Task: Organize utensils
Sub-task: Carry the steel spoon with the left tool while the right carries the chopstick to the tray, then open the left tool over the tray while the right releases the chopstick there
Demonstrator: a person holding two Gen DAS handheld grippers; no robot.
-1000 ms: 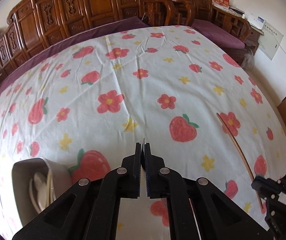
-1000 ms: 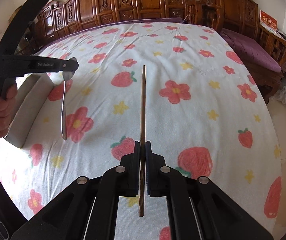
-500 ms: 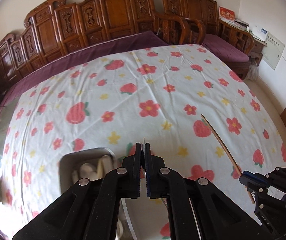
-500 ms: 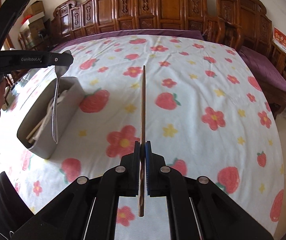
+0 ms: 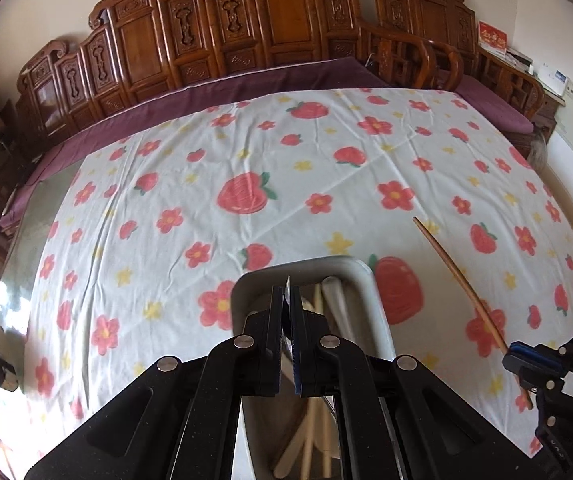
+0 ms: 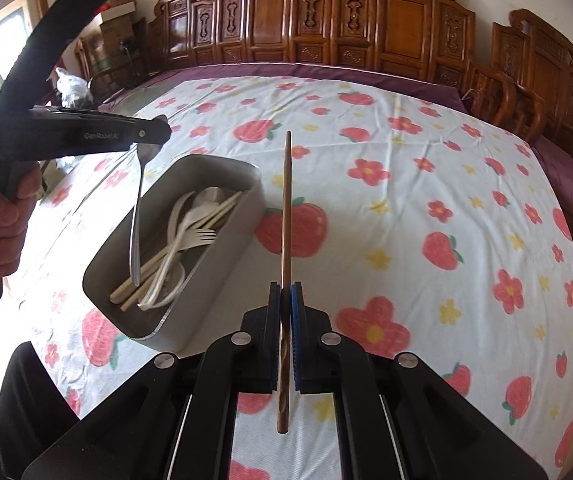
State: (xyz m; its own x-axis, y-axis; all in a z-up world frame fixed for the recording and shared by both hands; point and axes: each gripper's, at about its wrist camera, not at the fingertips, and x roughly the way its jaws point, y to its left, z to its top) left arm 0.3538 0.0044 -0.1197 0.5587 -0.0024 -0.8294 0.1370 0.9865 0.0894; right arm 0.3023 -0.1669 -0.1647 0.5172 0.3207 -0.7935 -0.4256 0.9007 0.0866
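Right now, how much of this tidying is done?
Mostly done: the box already holds a fork, spoons and chopsticks. In hand: the left gripper dangles a metal spoon over it; the right gripper grips a brown chopstick. Both need dropping in; the cloth shows no other utensils.

- A wide table [image 6: 426,208] carries everything, draped in a white cloth [image 5: 286,184] printed with red strawberries, red flowers and yellow stars.
- A grey box [image 6: 222,256] rests directly on the cloth, beside a big strawberry print, near the table's front left.
- Beyond the box, the far strip of the table shows a purple cover [image 5: 246,88] outside the cloth's edge.
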